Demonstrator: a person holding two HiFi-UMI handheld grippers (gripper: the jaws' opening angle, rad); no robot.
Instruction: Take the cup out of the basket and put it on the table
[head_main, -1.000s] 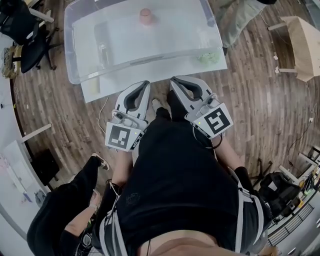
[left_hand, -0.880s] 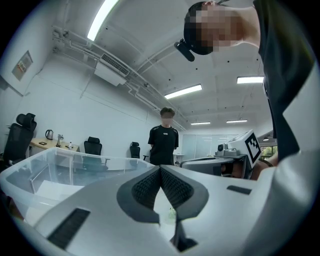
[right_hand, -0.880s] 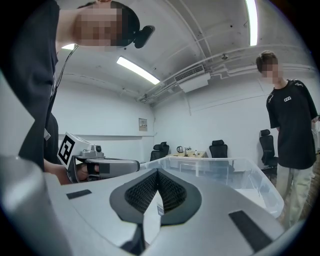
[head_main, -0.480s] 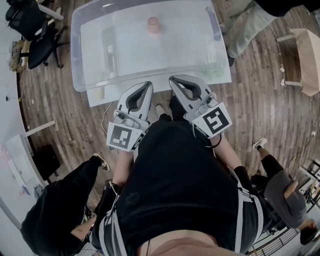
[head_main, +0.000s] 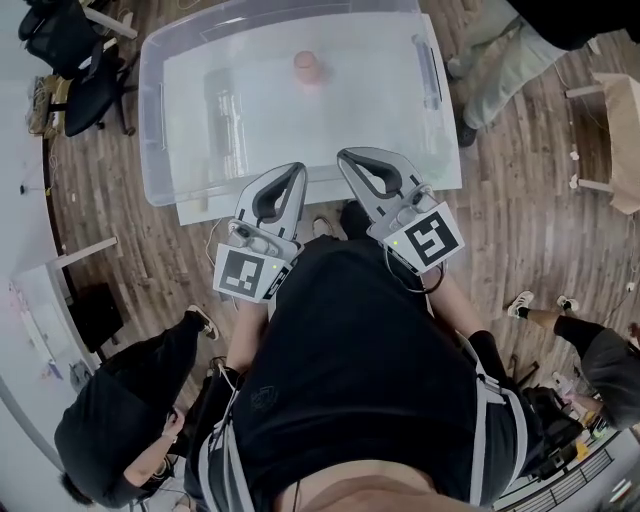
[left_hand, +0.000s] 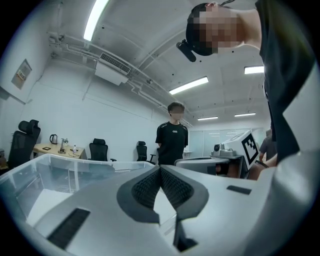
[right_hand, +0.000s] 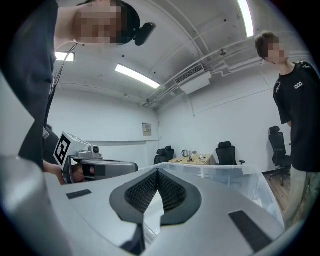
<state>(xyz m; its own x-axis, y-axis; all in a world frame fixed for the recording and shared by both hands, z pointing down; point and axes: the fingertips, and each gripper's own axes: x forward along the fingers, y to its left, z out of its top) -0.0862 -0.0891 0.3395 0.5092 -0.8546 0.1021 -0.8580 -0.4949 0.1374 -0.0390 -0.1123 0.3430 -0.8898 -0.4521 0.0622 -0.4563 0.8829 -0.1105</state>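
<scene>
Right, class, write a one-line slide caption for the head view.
Left gripper and right gripper, both shut and empty, poised before the clear basket holding a pink cup.

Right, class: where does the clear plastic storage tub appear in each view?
Head view: top centre, clear plastic storage tub.
Left gripper view: lower left.
Right gripper view: right of centre.
Shared landmark: black office chairs near it.
</scene>
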